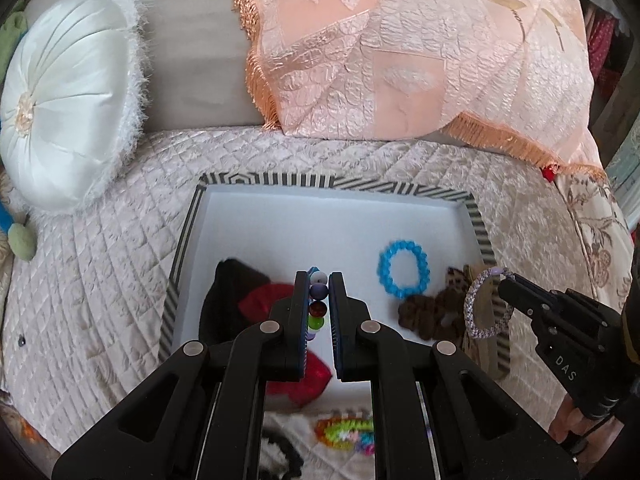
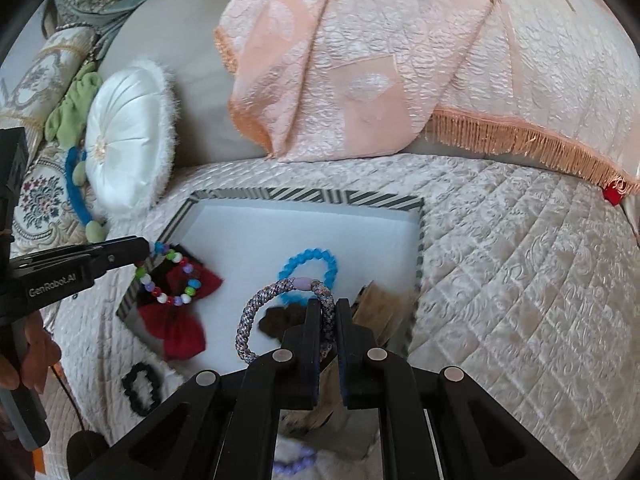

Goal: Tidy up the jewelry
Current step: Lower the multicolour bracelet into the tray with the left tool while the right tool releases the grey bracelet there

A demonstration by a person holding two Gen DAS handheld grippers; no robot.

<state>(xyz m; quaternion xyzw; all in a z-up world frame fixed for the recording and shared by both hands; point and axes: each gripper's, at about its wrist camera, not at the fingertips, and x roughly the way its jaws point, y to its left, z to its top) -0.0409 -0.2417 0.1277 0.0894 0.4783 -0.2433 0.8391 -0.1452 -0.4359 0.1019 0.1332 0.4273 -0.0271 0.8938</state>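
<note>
Right wrist: braided woven ring (image 2: 250, 320).

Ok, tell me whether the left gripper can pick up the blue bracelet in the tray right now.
Probably not yet: the left gripper is shut on the multicoloured bead bracelet, so its jaws are occupied. The blue bracelet itself lies uncovered on the tray floor.

Left gripper (image 1: 320, 280) covering most of the beaded bracelet (image 1: 317, 304) and part of the red bow (image 1: 298, 380), colourful hair tie (image 1: 346, 430) blurring behind its arms, lilac beaded ring (image 2: 294, 462) running off the bottom edge, person's hand (image 1: 572, 420) mostly hiding behind the right gripper (image 1: 505, 285).
</note>
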